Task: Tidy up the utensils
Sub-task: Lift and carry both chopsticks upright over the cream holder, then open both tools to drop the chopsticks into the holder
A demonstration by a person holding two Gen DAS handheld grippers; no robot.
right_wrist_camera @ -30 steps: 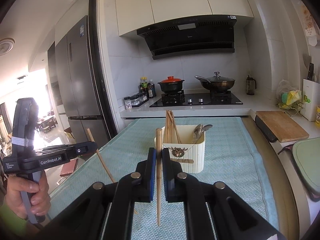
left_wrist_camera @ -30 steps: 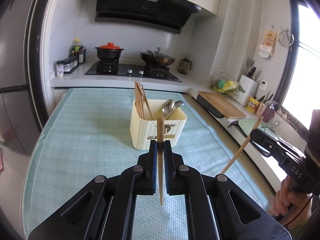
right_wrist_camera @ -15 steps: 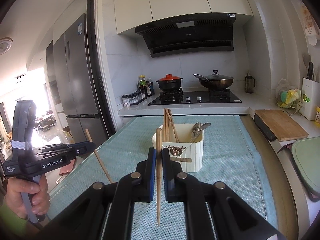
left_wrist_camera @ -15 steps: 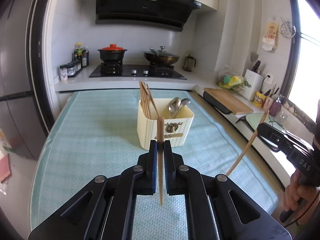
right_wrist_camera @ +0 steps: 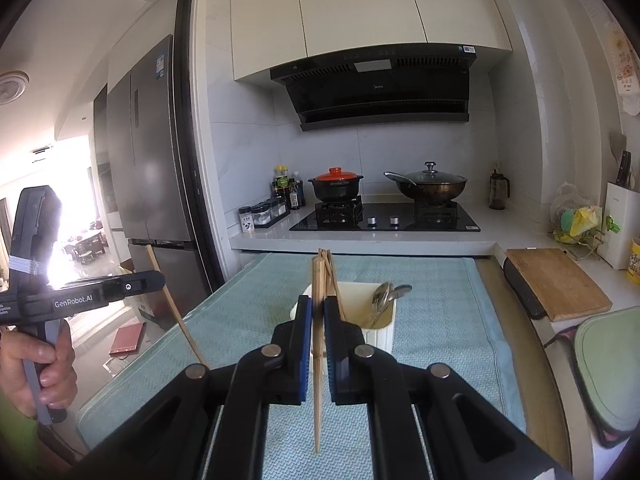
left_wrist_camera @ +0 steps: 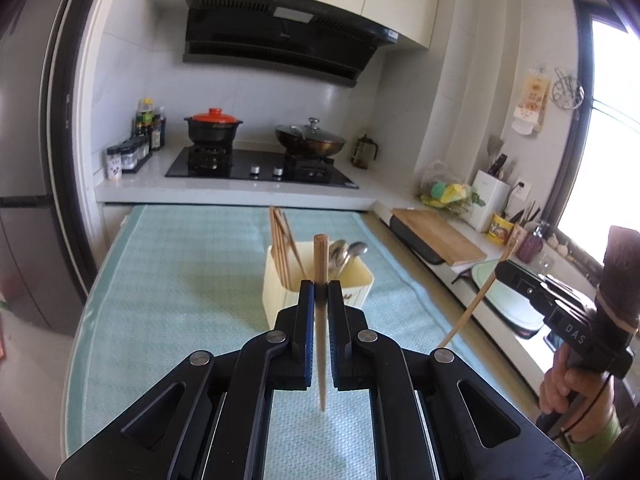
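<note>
My left gripper (left_wrist_camera: 320, 286) is shut on a wooden chopstick (left_wrist_camera: 320, 312) held upright, in front of and above the cream utensil holder (left_wrist_camera: 280, 300). The holder has several chopsticks (left_wrist_camera: 280, 248) in its left part and metal spoons (left_wrist_camera: 346, 252) in its right part. My right gripper (right_wrist_camera: 317, 302) is shut on another wooden chopstick (right_wrist_camera: 318, 340), also upright, in front of the same holder (right_wrist_camera: 384, 332). Each gripper shows in the other's view: the right one (left_wrist_camera: 500, 270) holding its chopstick at the right, the left one (right_wrist_camera: 156, 280) at the left.
A light blue mat (left_wrist_camera: 180, 264) covers the table. Behind it is a stove (left_wrist_camera: 260, 168) with a red-lidded pot (left_wrist_camera: 214, 128) and a wok (left_wrist_camera: 310, 142). A cutting board (left_wrist_camera: 438, 236) and counter clutter lie at the right. A fridge (right_wrist_camera: 148, 152) stands at the left.
Both grippers have moved closer to the utensil holder and sit higher, each still holding its chopstick upright. The holder now sits lower in both views, partly behind the fingers.
</note>
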